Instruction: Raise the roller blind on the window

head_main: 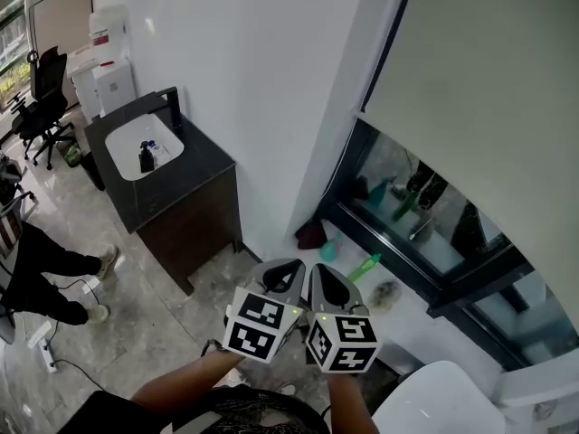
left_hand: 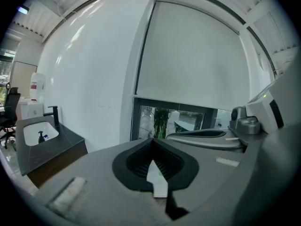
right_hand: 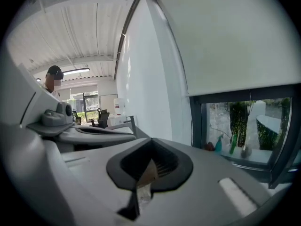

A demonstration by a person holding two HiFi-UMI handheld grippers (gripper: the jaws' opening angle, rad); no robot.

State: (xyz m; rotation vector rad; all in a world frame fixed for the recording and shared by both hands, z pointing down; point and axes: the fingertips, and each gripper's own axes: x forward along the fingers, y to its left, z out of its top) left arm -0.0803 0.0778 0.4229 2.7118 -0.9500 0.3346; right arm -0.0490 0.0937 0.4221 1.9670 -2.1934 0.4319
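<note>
Roller blind (head_main: 479,89): drawn down over most of the window (head_main: 425,233). Only the lowest strip of glass shows under its hem.
Step in hand: the approach, as I judge it. Neither claw touches the blind, and nothing suggests the raising has begun.
Left claw (head_main: 285,274): clenched tight and empty. It is held out in front of the window, well short of it and below the blind's hem.
Right claw (head_main: 330,283): clenched as well, with nothing between its jaws. It sits just beside the left one, on the side nearer the window.
Aim: both claws point a little downward toward the window's lower part. Each gripper view shows the blind filling the space above its jaws.
Sill (head_main: 398,319): runs along the foot of the window and carries a green spray bottle (head_main: 365,266) and a teal bottle (head_main: 328,250) near its left end.
Sink cabinet (head_main: 181,197): stands against the white wall, well left of the window and out of the way.
Pull cord or chain: I cannot pick one out for certain. A dark line follows the blind's left edge, but it may only be the window frame.
Next move calls for: closing on the window, finding whatever drives the blind at its side or along its hem, and parting one claw's jaws before it arrives. That claw would then grip and pull steadily, with the other free to take over the pull.
Risk: the bottles lie under any low reach toward the window and could be knocked over.
</note>
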